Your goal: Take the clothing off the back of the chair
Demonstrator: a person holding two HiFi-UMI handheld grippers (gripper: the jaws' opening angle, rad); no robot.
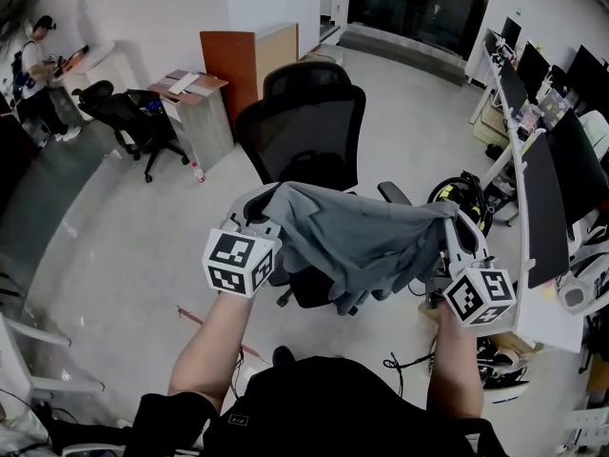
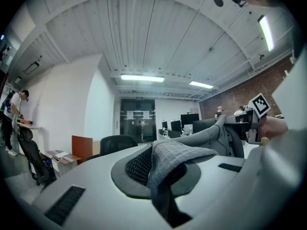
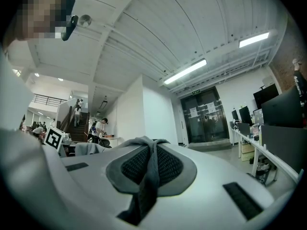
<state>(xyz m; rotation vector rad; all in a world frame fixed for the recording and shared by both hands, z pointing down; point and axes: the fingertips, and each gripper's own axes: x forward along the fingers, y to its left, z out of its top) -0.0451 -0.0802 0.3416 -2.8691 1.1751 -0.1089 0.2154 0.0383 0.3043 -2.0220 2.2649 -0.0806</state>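
Holding: left gripper (image 1: 260, 219) had its jaws pressed together, pinching one end of the grey garment (image 1: 366, 241).
Right gripper (image 1: 455, 225): jaws likewise clamped on the other end.
Garment: hung stretched between both grippers, centre of frame.
Chair: black mesh office chair (image 1: 309, 131) stood just beyond it, upper centre.
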